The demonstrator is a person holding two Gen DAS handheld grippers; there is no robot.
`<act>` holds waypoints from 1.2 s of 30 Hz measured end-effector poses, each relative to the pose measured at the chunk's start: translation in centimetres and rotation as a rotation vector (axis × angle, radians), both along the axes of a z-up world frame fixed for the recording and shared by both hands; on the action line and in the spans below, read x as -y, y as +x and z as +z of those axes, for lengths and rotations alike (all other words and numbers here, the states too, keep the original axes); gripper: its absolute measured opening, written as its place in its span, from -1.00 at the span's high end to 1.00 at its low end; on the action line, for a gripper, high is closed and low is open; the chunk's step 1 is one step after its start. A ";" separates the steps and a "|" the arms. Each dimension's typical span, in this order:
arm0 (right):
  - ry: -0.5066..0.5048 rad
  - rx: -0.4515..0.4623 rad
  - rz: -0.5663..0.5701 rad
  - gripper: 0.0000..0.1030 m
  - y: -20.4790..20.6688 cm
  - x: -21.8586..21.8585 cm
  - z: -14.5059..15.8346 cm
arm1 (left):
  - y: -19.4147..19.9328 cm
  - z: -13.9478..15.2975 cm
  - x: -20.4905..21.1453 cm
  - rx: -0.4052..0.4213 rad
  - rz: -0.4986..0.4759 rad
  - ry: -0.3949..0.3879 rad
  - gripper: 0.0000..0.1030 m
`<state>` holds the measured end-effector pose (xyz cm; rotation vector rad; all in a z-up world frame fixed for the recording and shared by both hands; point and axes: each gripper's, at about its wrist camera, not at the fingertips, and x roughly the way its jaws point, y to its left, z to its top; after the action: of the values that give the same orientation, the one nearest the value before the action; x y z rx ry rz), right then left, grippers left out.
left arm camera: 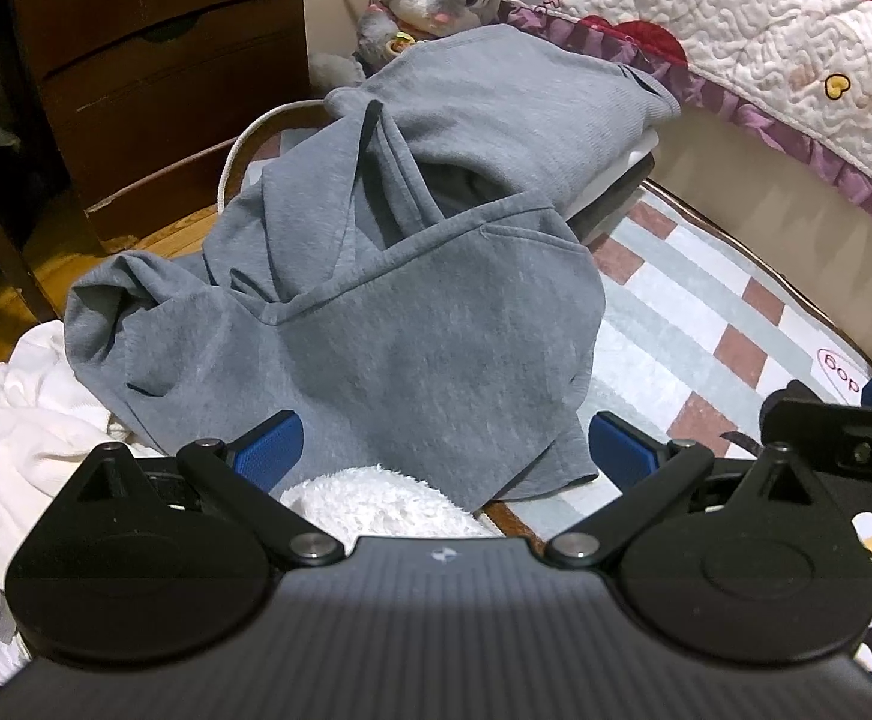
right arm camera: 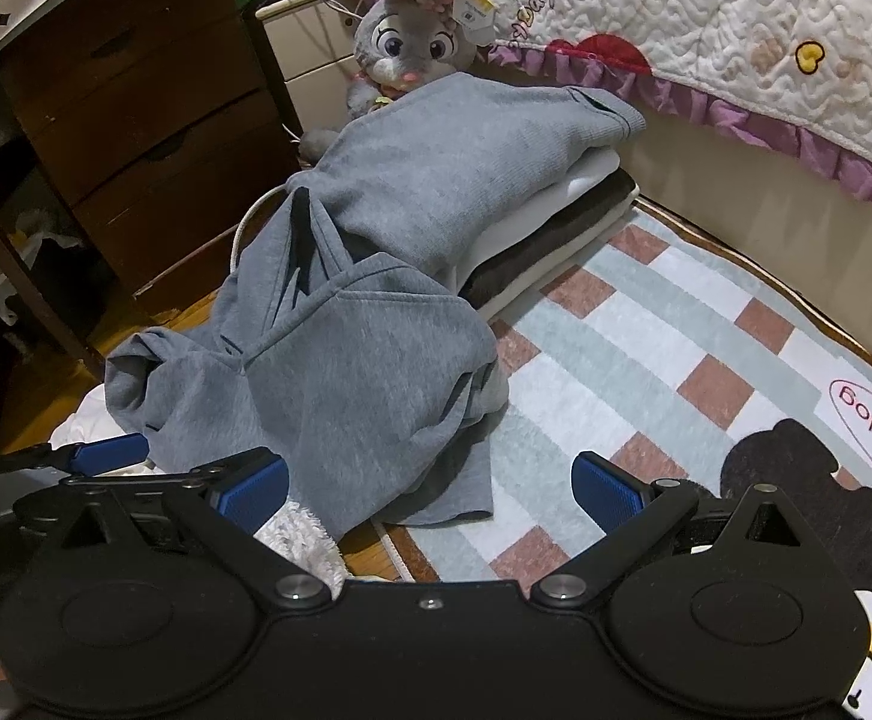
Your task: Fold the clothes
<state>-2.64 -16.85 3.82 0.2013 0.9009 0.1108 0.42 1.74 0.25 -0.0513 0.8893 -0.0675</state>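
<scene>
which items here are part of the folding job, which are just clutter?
Job:
- grey hoodie, crumpled, unfolded
- folded clothes stack under its far end
- white garments heaped at left
- left tongs, right tongs, both open, empty

Lying about:
- plush rabbit
- quilt
- checked rug
- wooden drawers

You're looking at a grey hoodie [left arm camera: 375,348] in soft matt fleece knit, a fluffy white terry towel [left arm camera: 375,498], a flat-woven checked rug [right arm camera: 646,360], a dark glossy wood dresser [right arm camera: 153,120] and ribbed blue rubbery gripper pads [right arm camera: 252,495].
</scene>
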 end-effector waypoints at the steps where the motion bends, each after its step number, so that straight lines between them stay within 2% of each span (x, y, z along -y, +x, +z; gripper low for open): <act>1: 0.004 -0.002 0.000 -0.97 0.0 0.0 0.0 | 0.0 0.0 -0.1 -0.003 -0.001 -0.007 -1.00; 5: 0.018 -0.008 0.000 -0.97 0.0 0.1 -0.2 | 0.1 -0.2 -0.2 -0.018 -0.008 -0.039 -1.00; 36: 0.039 -0.039 0.019 -0.97 0.1 0.3 -0.8 | -0.2 -0.1 -0.1 -0.030 -0.041 -0.068 -1.00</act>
<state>-2.54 -17.15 3.02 0.2315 0.9403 0.1422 0.23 1.80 0.14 -0.0976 0.9176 -0.1359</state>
